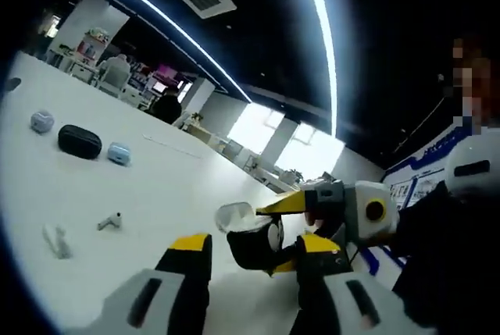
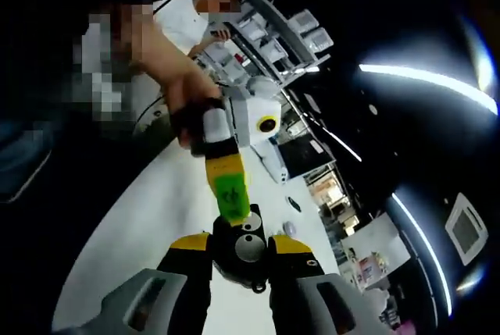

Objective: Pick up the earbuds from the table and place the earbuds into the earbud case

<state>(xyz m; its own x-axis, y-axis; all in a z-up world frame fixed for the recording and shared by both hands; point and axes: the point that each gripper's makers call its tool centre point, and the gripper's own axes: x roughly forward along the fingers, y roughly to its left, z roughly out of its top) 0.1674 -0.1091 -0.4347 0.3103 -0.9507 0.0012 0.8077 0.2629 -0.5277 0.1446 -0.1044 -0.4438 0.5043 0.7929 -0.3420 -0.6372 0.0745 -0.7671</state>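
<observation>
- Right gripper (image 2: pixel 238 261) grips the open black earbud case (image 2: pixel 244 251), clamped between its yellow-tipped jaws.
- Left gripper (image 2: pixel 233 194) — green-tipped — reaches the case from 12 o'clock; whether it is open, I cannot tell.
- One white earbud (image 1: pixel 110 222) lies on the white desk (image 1: pixel 156 187) at 9 o'clock, another earbud (image 1: pixel 55 240) beside it.
- Farther off — three closed cases, one black (image 1: pixel 79 141).

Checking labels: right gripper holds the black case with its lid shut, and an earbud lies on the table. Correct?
Only the lid is wrong: the case is open, with its white-lined lid raised, as the left gripper view shows. The right gripper does hold it, and an earbud lies on the table.
</observation>
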